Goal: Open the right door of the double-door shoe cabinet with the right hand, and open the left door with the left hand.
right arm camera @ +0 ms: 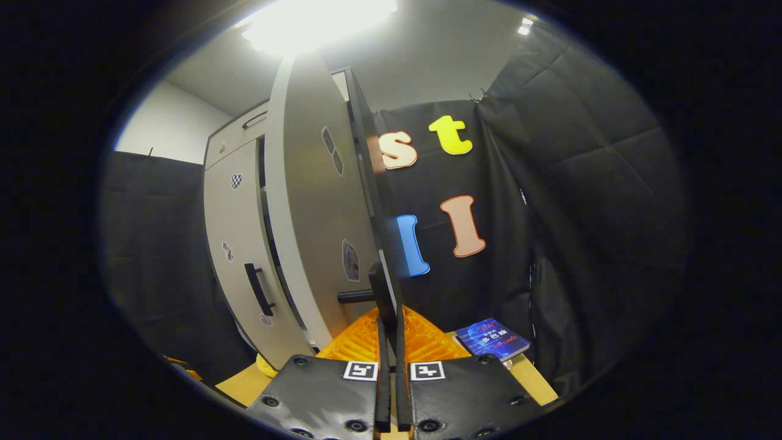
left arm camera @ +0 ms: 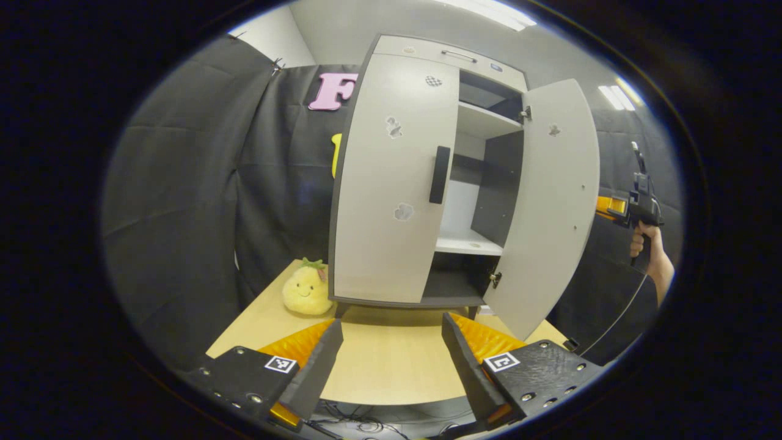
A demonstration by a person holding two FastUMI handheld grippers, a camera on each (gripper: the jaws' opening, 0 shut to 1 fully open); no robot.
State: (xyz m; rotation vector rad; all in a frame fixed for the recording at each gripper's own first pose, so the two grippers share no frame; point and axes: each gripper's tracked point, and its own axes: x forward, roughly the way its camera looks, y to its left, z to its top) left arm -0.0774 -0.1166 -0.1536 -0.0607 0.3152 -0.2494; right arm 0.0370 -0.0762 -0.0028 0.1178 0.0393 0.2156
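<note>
Cabinet (left arm camera: 427, 183) stands on your worktop (left arm camera: 379, 360). Your right door (left arm camera: 550, 201) is swung wide, your left door (left arm camera: 391, 183) shut, its handle (left arm camera: 438, 175) untouched. Your left tongs (left arm camera: 391, 366) hang spread apart before it; your right tongs (right arm camera: 388, 342) are pressed together, beside the right door's handle (right arm camera: 379, 293).

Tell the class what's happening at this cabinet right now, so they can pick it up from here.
A person holds a gripper in each hand at a grey shoe cabinet on a wooden table. The right door already stands swung open, and the right gripper has its jaws together at that door's handle. The left door is shut; the left gripper hovers in front of it, jaws open, not yet at its handle.
</note>
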